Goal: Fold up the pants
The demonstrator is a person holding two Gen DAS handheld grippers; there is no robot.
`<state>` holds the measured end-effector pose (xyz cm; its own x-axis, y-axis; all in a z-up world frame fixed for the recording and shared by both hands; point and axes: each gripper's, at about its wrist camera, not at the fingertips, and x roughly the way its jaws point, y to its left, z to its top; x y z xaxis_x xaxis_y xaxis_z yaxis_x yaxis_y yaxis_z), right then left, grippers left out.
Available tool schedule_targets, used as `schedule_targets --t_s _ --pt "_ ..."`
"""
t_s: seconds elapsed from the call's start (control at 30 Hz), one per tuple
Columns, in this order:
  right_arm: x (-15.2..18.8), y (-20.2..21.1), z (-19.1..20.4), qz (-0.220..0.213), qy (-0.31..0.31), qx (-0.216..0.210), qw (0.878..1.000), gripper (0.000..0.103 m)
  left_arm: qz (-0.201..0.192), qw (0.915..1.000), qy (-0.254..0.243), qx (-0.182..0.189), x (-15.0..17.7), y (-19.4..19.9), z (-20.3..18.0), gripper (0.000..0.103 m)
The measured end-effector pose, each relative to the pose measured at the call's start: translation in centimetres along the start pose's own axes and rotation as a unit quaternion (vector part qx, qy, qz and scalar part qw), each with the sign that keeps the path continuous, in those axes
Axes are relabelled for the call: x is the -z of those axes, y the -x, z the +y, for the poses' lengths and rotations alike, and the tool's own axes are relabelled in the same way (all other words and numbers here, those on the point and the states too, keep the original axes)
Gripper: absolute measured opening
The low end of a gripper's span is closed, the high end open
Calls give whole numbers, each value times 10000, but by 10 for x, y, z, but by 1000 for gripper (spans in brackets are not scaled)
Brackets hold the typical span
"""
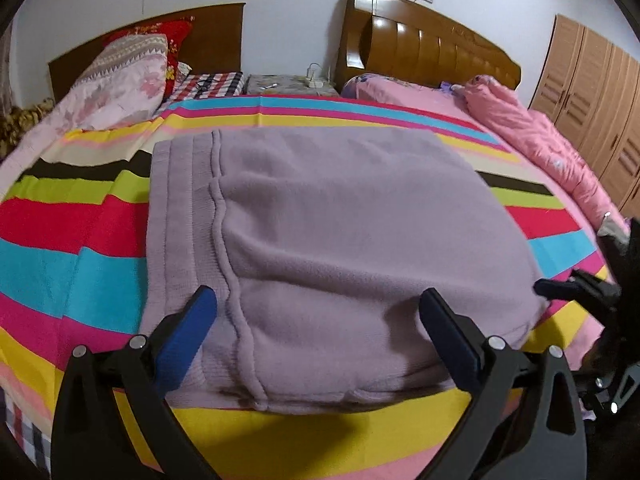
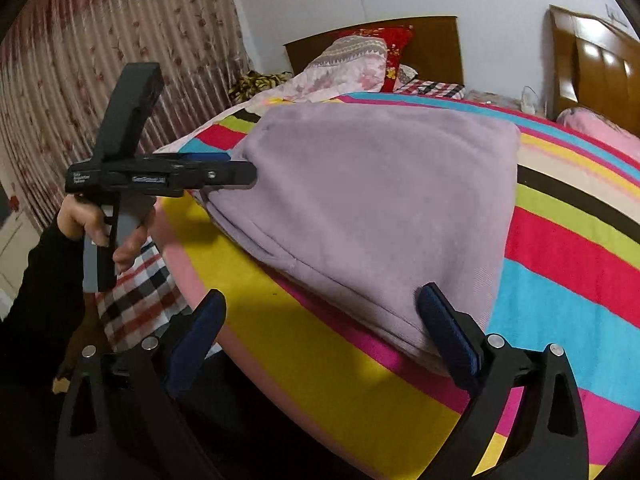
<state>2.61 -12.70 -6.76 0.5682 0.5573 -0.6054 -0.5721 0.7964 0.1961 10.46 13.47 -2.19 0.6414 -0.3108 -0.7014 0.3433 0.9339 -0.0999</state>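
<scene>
The lilac fleece pants (image 1: 340,216) lie folded into a thick rectangle on the striped bedsheet (image 1: 68,276), with the ribbed waistband on the left in the left wrist view. My left gripper (image 1: 318,294) hovers over the near edge of the pants, open, its blue pads (image 1: 188,340) wide apart and holding nothing. In the right wrist view a hand (image 2: 76,220) holds the left gripper (image 2: 240,164) by the pants' (image 2: 372,200) left corner. My right gripper (image 2: 324,294) is open, its right pad (image 2: 444,328) beside the near corner of the pants. It also shows at the right edge (image 1: 576,284).
Pillows (image 1: 120,80) and two wooden headboards (image 1: 432,48) stand at the far end, with a small bedside table (image 1: 288,84) between them. A pink quilt (image 1: 532,136) lies along the right side, beyond it a wardrobe (image 1: 592,92). A curtain (image 2: 80,80) hangs at the left.
</scene>
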Motion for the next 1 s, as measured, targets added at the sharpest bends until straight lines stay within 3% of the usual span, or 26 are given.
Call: schedule_targets --t_s 0.23,0.37,0.43,0.5,0.6,0.7,0.9,1.0 --pt "5 -2 3 -176 113 178 9996 95 -128 9999 -37 50 0 2 1 101" --pt "6 -3 2 -231 129 213 9994 96 -195 9997 138 109 -18 18 -8 101" --pt "6 -4 2 -244 135 227 9994 97 -349 9990 14 270 -27 23 -21 101" --pt "6 -5 4 -237 166 261 9992 97 -208 9993 -252 187 -32 12 -37 101" --pt "6 -6 7 -224 212 286 9991 97 282 9989 -363 -22 -20 -20 -44 101" --pt "6 -6 7 -224 211 271 9992 97 46 9970 -730 -262 -2 -24 -53 101" --pt "-3 -9 17 84 404 573 9975 97 45 9976 -672 -170 -1 -23 -49 101" --pt "-13 -2 14 83 198 495 9985 96 2 9977 -658 -152 0 -22 -48 101"
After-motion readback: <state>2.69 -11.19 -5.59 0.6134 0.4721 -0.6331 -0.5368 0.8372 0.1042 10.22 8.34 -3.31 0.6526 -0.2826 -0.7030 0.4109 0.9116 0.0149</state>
